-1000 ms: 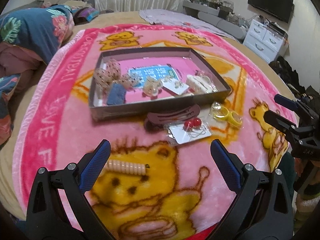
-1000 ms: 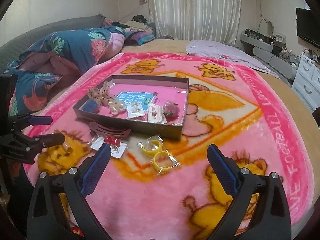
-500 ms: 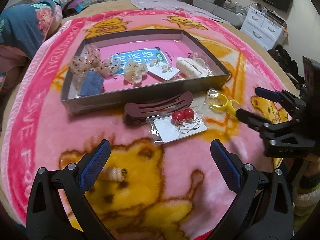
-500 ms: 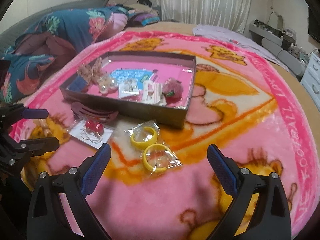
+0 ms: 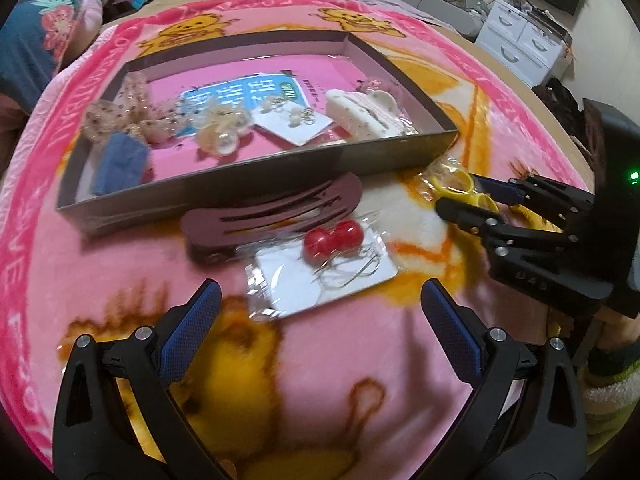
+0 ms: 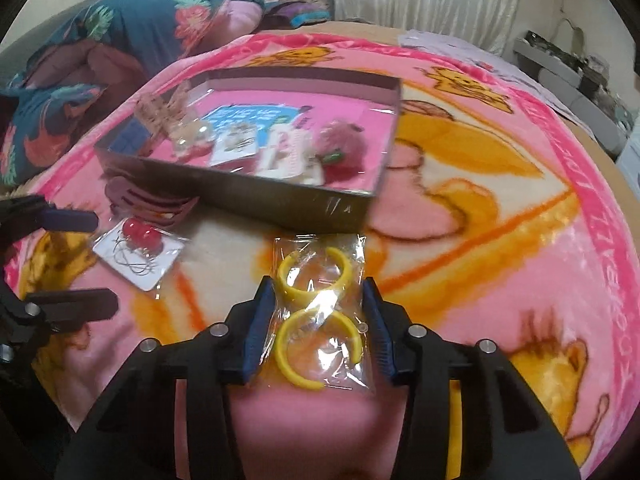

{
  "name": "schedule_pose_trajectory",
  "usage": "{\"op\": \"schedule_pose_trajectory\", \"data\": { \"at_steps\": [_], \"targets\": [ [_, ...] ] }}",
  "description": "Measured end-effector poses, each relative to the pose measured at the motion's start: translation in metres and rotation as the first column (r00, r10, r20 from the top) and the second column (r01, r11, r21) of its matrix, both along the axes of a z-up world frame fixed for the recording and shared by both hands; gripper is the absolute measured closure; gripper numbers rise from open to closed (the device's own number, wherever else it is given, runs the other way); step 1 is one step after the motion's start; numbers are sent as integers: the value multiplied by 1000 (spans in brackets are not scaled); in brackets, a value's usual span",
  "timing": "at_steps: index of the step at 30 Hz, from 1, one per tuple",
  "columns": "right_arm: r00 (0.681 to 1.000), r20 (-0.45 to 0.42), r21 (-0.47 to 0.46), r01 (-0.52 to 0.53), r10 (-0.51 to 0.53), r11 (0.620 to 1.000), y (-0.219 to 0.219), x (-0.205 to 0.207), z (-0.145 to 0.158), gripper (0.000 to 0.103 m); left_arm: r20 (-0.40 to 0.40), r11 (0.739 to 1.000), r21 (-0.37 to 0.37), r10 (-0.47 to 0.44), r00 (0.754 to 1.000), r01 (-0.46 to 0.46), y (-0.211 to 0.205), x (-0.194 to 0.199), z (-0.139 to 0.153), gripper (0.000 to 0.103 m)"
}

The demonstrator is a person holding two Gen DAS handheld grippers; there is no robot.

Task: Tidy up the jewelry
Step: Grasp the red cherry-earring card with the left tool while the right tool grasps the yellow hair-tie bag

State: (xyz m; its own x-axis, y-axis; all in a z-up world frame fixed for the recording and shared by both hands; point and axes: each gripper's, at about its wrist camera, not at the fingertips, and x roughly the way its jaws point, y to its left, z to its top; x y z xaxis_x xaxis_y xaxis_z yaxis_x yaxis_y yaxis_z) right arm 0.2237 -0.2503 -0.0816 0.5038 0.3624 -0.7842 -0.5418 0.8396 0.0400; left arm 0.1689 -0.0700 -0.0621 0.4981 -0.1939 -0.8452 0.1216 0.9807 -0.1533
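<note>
Bed [image 6: 592,140] spread with a pink bear-print blanket [image 6: 500,260]. Lying on the blanket: a shallow grey tray [image 5: 248,188], a maroon hair clip [image 5: 272,216] just beside its near wall, a card of red bead earrings [image 5: 324,268] touching the clip, and a clear bag of yellow hoops [image 6: 316,308].

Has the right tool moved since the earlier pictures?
Yes. The right tool has come down toward the box, its jaws just closing around the yellow earring packet.
</note>
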Motion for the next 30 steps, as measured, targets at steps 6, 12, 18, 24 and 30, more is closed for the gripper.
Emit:
{"op": "schedule_pose_trajectory", "data": {
  "at_steps": [6, 12, 18, 24, 30],
  "targets": [
    [998, 6, 31, 64, -64, 997, -26, 0, 6, 63, 0, 999, 40, 13, 1000, -13, -15, 12, -9, 18],
    [995, 12, 84, 101, -102, 991, -43, -7, 15, 63, 29, 997, 73, 16, 999, -18, -22, 12, -10, 20],
    [996, 40, 120, 74, -79, 990, -42, -19, 32, 63, 46, 1000, 31, 2, 999, -4, -14, 0, 1, 23],
    [996, 66, 126, 46, -54, 991, -31, -30, 45, 63, 59, 1000, -18, 12, 998, -11, -2, -12, 12, 25],
    [996, 81, 136, 33, -44, 990, -24, -38, 57, 63, 98, 999, -42, 30, 995, -26, 12, -23, 29, 25]
  ]
}}
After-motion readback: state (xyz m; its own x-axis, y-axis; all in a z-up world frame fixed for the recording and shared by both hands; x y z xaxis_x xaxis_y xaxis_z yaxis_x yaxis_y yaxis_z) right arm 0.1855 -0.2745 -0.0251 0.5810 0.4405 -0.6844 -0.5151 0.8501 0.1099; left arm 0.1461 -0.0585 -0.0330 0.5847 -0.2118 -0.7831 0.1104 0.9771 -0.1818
